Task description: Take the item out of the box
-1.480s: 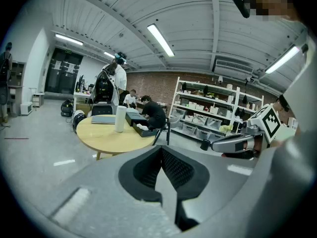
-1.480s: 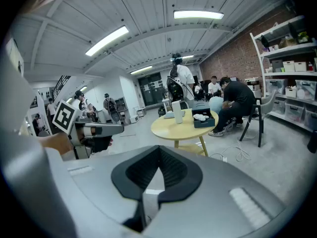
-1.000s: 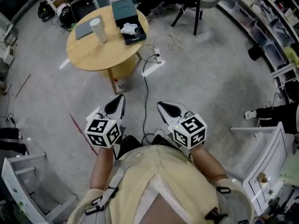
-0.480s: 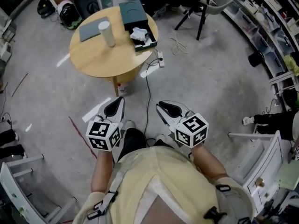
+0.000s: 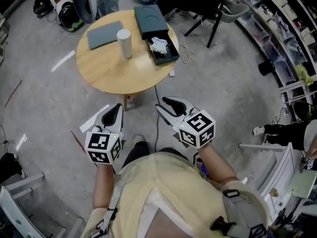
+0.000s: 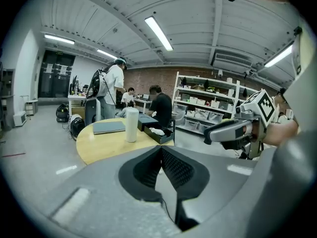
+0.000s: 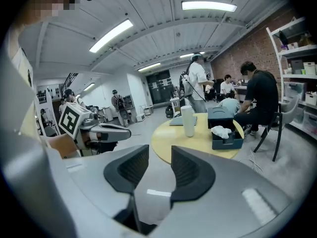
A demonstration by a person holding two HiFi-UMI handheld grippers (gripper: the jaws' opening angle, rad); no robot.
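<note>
Currently: approach stage. White item [image 5: 158, 44] inside open dark box [image 5: 170, 58], upper centre, on round tabletop [image 5: 106, 71]. Left gripper [image 5: 118, 107] jaws clenched, empty; right gripper [image 5: 162, 104] jaws parted (just been opening), empty. Next, likely: reach box, grasp item.

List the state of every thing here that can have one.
left hand-held gripper: shut, empty
right hand-held gripper: open, empty, jaws have just been opening
box: open, on the round table
white item: crumpled, inside the box
white cylinder: upright on the table
grey pad: lying flat on the table
</note>
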